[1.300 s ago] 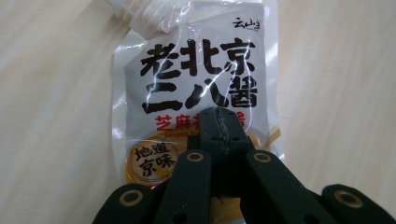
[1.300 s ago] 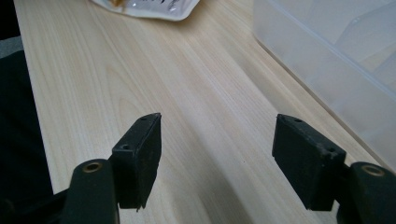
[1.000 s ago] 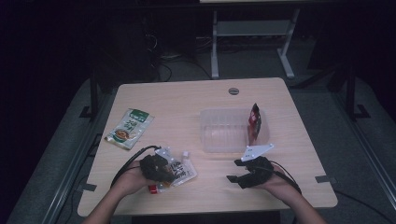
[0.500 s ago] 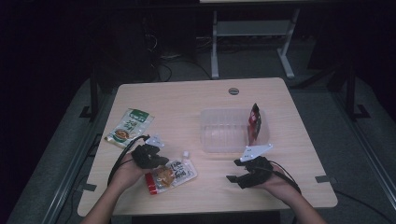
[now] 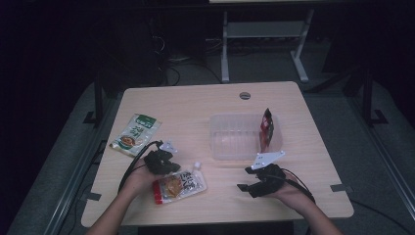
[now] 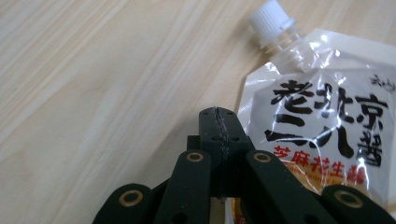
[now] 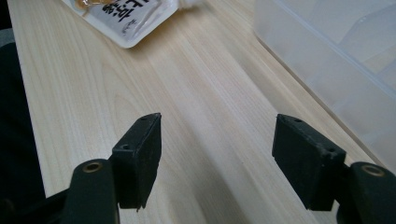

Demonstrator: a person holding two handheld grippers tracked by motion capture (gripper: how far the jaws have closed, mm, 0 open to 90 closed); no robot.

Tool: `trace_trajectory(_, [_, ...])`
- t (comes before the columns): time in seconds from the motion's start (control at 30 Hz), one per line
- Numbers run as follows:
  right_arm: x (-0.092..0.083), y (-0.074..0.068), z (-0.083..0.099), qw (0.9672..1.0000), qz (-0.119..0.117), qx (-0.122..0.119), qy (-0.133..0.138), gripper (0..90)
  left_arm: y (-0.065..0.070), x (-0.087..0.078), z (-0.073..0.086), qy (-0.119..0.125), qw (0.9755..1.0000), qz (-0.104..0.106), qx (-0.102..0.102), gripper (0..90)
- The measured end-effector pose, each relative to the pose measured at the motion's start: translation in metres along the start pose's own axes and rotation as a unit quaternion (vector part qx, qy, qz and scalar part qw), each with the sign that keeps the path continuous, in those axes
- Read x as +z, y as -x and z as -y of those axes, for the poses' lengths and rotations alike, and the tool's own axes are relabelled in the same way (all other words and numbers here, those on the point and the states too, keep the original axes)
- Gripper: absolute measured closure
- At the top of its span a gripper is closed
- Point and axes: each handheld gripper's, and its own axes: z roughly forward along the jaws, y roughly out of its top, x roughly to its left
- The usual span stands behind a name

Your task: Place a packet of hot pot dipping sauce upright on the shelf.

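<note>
- The sauce pouch (image 5: 179,184) lies flat on the table (image 5: 195,105) near its front edge, left of the middle, its white cap (image 6: 271,17) pointing toward the clear plastic box (image 5: 235,138).
- The left gripper (image 6: 219,128) sits at the pouch's upper left edge with its jaws pressed together and nothing between them.
- The right gripper (image 7: 217,154) rests near the front edge to the right, jaws standing apart over bare wood.
- The box stands right of the table's centre with a red packet (image 5: 266,128) upright at its right end.
- A green packet (image 5: 135,134) lies near the left edge.
- The table is pale wood with a round cable hole (image 5: 244,95) by the far edge; around it are grey floor, cables and a white metal frame (image 5: 264,41) in a dark room.
</note>
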Motion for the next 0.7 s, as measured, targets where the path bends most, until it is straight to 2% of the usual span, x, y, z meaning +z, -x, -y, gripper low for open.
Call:
trace_trajectory(0.13, [0.0, 0.0, 0.0, 1.0, 0.0, -0.003, 0.001, 32.2, 0.005, 0.002, -0.002, 0.001, 0.9999, 0.014, 0.009, 90.0])
trace_trajectory(0.17, [0.0, 0.0, 0.0, 1.0, 0.0, -0.003, 0.001, 32.2, 0.006, 0.002, -0.003, -0.007, 0.9997, 0.016, 0.016, 89.9])
trace_trajectory(0.27, [0.0, 0.0, 0.0, 1.0, 0.001, 0.001, 0.0, 32.2, 0.008, 0.0, -0.003, -0.005, 0.9997, 0.013, 0.02, 89.9])
trace_trajectory(0.33, [-0.001, 0.001, 0.0, 1.0, 0.002, -0.002, 0.002, 32.2, 0.006, -0.008, 0.0, 0.003, 0.9999, 0.006, 0.011, 89.9])
trace_trajectory(0.37, [-0.001, 0.001, 0.001, 1.0, 0.001, -0.002, 0.002, 32.2, 0.006, -0.017, 0.004, 0.01, 0.9999, 0.0, -0.001, 89.9])
trace_trajectory(0.4, [-0.001, 0.001, 0.001, 1.0, 0.001, -0.002, 0.002, 32.2, 0.006, -0.017, 0.004, 0.01, 0.9999, 0.0, -0.001, 89.9])
trace_trajectory(0.47, [-0.001, 0.002, 0.001, 1.0, 0.001, -0.002, 0.003, 32.2, 0.006, -0.029, 0.013, 0.018, 0.9997, -0.008, -0.013, 89.9])
trace_trajectory(0.53, [-0.002, 0.001, 0.001, 1.0, 0.002, 0.001, 0.002, 32.2, 0.006, -0.039, 0.023, 0.018, 0.9995, -0.016, -0.019, 89.9])
trace_trajectory(0.57, [-0.002, 0.001, 0.001, 1.0, 0.003, 0.001, 0.003, 32.2, 0.006, -0.048, 0.034, 0.025, 0.9988, -0.026, -0.033, 89.9])
trace_trajectory(0.6, [-0.002, 0.001, 0.001, 1.0, 0.003, 0.001, 0.002, 32.2, 0.006, -0.048, 0.034, 0.025, 0.9988, -0.026, -0.033, 89.9])
trace_trajectory(0.67, [-0.002, 0.0, 0.001, 1.0, 0.003, -0.001, 0.001, 32.2, 0.006, -0.056, 0.046, 0.026, 0.9982, -0.037, -0.041, 89.9])
trace_trajectory(0.7, [-0.002, 0.0, 0.001, 1.0, 0.003, -0.001, 0.001, 32.2, 0.008, -0.063, 0.058, 0.032, 0.9969, -0.038, -0.06, 89.9])
